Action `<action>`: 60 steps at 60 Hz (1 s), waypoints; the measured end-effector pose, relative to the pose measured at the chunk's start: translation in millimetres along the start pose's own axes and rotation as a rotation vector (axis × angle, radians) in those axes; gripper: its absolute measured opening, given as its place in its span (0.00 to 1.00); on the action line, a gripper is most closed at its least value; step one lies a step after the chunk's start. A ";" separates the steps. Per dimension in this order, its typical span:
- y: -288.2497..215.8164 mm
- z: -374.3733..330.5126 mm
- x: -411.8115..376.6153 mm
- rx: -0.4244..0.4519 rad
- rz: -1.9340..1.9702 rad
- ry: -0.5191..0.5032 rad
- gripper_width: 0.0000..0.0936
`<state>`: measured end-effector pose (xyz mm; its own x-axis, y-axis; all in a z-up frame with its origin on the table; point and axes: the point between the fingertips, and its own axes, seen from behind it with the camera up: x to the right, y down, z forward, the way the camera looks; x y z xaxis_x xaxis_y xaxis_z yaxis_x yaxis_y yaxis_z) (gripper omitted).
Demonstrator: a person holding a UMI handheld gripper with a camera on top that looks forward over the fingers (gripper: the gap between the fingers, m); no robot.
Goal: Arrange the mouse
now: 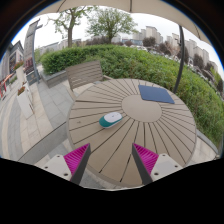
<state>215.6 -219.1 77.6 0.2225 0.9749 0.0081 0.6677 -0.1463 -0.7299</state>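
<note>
The gripper view shows a round table of pale wooden slats (150,125) outdoors. On it lies a small white and teal computer mouse (110,119), left of the table's middle. A flat dark blue mouse pad (156,94) lies on the far side of the table, well apart from the mouse. The gripper (110,157) is wide open and holds nothing. The mouse sits straight ahead, beyond the pink pads (77,156), its long side running left to right. I think the gripper must go forward next.

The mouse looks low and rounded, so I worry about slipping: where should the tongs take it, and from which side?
Probably across its two long sides at mid-body. The mouse lies flat on the round slatted table, ahead of the open tongs, so come down from above, one finger on each flank.
</note>
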 end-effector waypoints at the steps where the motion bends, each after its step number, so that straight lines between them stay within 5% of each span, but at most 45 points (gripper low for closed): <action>1: -1.3 3.8 -3.0 0.007 0.002 -0.002 0.91; 31: -21.5 153.8 -24.2 0.072 0.060 0.040 0.91; 60: -68.4 209.4 -6.2 0.098 0.094 0.080 0.86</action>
<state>19.8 -180.0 -15.7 0.3395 0.9405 -0.0122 0.5698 -0.2160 -0.7929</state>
